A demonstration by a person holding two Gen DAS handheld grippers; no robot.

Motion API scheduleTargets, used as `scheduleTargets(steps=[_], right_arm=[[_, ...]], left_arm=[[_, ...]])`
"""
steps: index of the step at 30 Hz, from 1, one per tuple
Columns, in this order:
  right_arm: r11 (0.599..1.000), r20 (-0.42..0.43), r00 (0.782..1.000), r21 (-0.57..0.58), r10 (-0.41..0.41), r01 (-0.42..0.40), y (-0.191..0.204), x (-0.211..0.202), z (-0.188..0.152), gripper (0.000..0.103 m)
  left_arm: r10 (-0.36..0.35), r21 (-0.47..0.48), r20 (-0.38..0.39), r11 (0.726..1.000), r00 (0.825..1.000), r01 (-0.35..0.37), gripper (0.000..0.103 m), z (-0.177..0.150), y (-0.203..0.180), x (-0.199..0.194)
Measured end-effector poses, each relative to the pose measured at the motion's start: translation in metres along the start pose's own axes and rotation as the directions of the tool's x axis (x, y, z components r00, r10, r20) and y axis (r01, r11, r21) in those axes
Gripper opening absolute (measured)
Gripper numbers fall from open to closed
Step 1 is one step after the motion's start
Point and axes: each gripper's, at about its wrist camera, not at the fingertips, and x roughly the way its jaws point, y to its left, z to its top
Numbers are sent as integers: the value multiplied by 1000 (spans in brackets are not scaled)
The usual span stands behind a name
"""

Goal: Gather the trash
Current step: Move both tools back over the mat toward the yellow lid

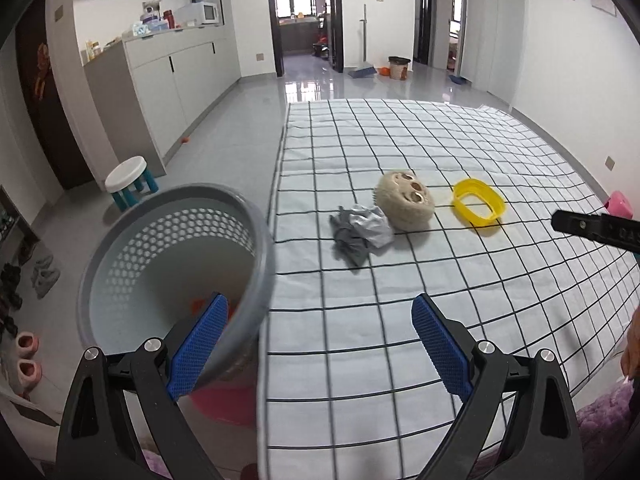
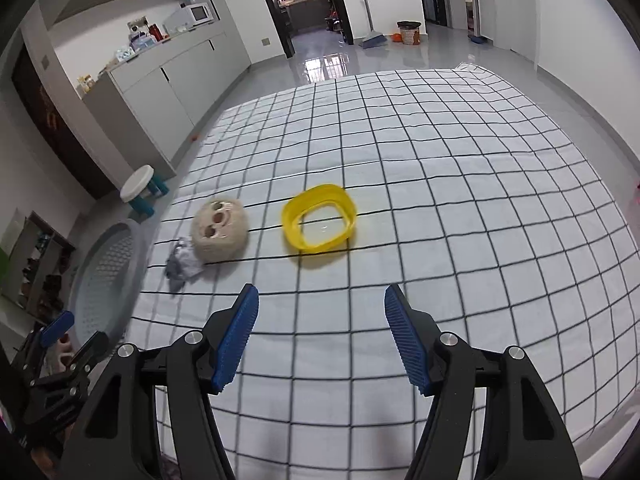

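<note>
A crumpled grey-and-white wad (image 1: pixel 362 234) (image 2: pixel 182 262) lies on the checked cloth (image 1: pixel 400 360) (image 2: pixel 440 160), touching a fuzzy beige round toy with eyes (image 1: pixel 404 200) (image 2: pixel 218 232). To their right lies a yellow plastic ring (image 1: pixel 478 206) (image 2: pixel 320 220). A grey perforated basket (image 1: pixel 176 264) (image 2: pixel 108 280) tilts at the cloth's left edge, with something orange (image 1: pixel 198 303) inside. My left gripper (image 1: pixel 320 320) (image 2: pixel 74 338) is open, its left pad over the basket's mouth. My right gripper (image 2: pixel 320 328) is open and empty, over the cloth in front of the ring.
A pink tub (image 1: pixel 224 400) sits under the basket. A white stool with blue legs (image 1: pixel 128 180) (image 2: pixel 140 188) stands on the floor to the left, near shoes (image 1: pixel 44 276). A person's hand (image 1: pixel 632 348) and purple fuzzy fabric (image 1: pixel 604 412) show at the right edge.
</note>
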Motion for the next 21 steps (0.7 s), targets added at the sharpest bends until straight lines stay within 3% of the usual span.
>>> scheduleTargets(steps=[21], right_arm=[[992, -78, 996, -120, -35, 26, 6, 83, 36, 69]], left_arm=[[33, 7, -51, 999, 998, -33, 91, -10, -6, 31]])
